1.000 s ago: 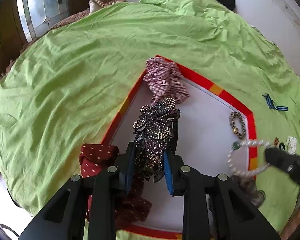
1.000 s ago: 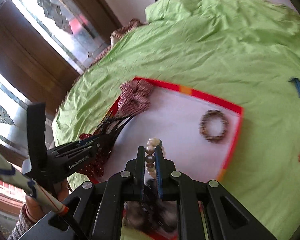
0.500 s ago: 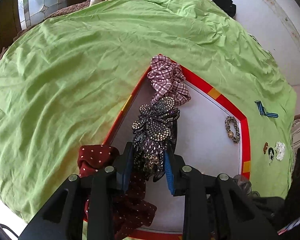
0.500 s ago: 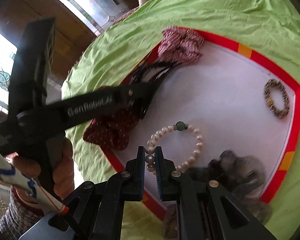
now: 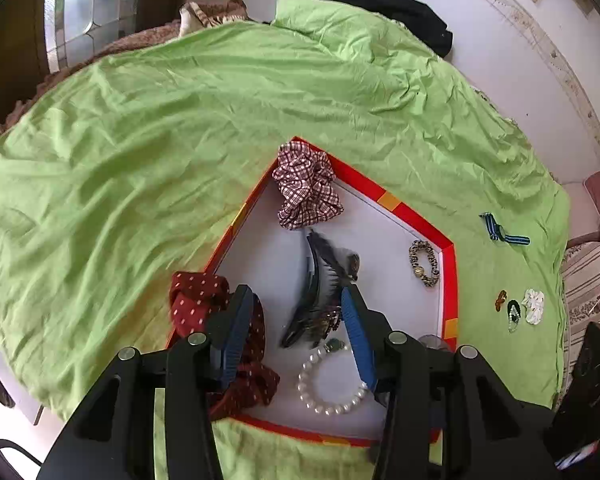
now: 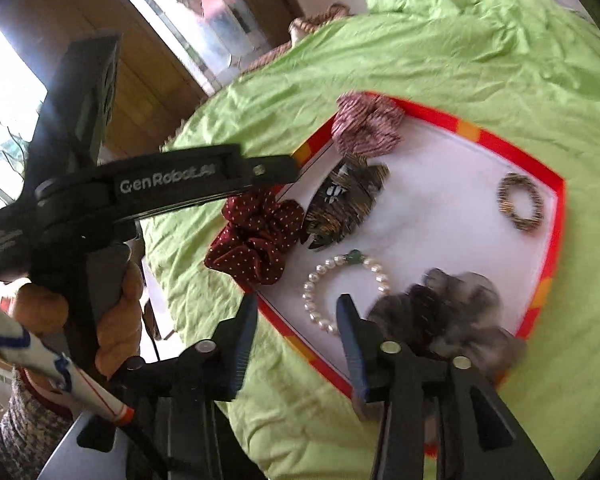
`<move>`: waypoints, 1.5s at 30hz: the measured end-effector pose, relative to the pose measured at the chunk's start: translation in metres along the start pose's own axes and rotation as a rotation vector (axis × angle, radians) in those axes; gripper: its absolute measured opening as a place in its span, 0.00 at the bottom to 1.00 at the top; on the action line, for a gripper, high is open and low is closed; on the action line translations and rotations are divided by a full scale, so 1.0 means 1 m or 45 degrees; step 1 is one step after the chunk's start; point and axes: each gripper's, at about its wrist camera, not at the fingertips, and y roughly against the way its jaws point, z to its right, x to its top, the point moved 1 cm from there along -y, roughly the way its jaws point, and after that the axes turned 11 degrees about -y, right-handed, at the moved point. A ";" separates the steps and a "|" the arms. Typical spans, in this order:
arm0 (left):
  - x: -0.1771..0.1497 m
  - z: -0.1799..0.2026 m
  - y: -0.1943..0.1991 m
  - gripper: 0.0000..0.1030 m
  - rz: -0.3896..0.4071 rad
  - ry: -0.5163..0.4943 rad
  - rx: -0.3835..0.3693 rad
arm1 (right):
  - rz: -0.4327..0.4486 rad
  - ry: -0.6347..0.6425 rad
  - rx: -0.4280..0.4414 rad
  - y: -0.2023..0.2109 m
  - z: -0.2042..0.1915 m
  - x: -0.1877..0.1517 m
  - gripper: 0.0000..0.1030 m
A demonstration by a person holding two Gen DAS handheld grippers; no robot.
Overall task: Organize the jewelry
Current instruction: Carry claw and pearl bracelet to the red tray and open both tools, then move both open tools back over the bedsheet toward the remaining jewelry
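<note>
A red-rimmed white tray (image 5: 448, 264) (image 6: 556, 208) lies on the green sheet. In it are a jewelled hair claw (image 5: 320, 292) (image 6: 344, 204), a pearl bracelet (image 5: 332, 384) (image 6: 340, 284), a checked scrunchie (image 5: 306, 190) (image 6: 366, 124), a maroon dotted scrunchie (image 5: 196, 300) (image 6: 256, 240), a beaded bracelet (image 5: 423, 262) (image 6: 520, 202) and a grey scrunchie (image 6: 444, 312). My left gripper (image 5: 296, 320) is open just above the claw, which lies loose. My right gripper (image 6: 296, 320) is open above the tray's near edge beside the pearl bracelet.
On the sheet right of the tray lie a striped blue ribbon clip (image 5: 500, 232) and small earrings (image 5: 520, 306). A black cloth (image 5: 388, 8) lies at the sheet's far end. A wooden door with glass (image 6: 180, 20) stands to the left.
Both grippers opened. The left let go of the hair claw, which now lies in the tray. The right let go of the pearl bracelet and drew back.
</note>
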 end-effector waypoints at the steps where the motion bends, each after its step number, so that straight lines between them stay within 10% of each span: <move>1: -0.002 0.002 0.005 0.44 0.007 -0.003 0.010 | 0.017 -0.006 -0.002 0.008 0.003 -0.003 0.46; 25: -0.049 0.168 0.055 0.50 0.071 -0.328 -0.021 | 0.384 -0.606 -0.292 0.199 0.247 -0.149 0.53; 38: -0.069 0.324 -0.039 0.50 -0.122 -0.538 -0.232 | 0.496 -0.778 -0.368 0.235 0.329 -0.176 0.53; 45: -0.046 0.386 -0.135 0.22 -0.175 -0.633 -0.172 | 0.593 -0.826 -0.321 0.229 0.359 -0.161 0.53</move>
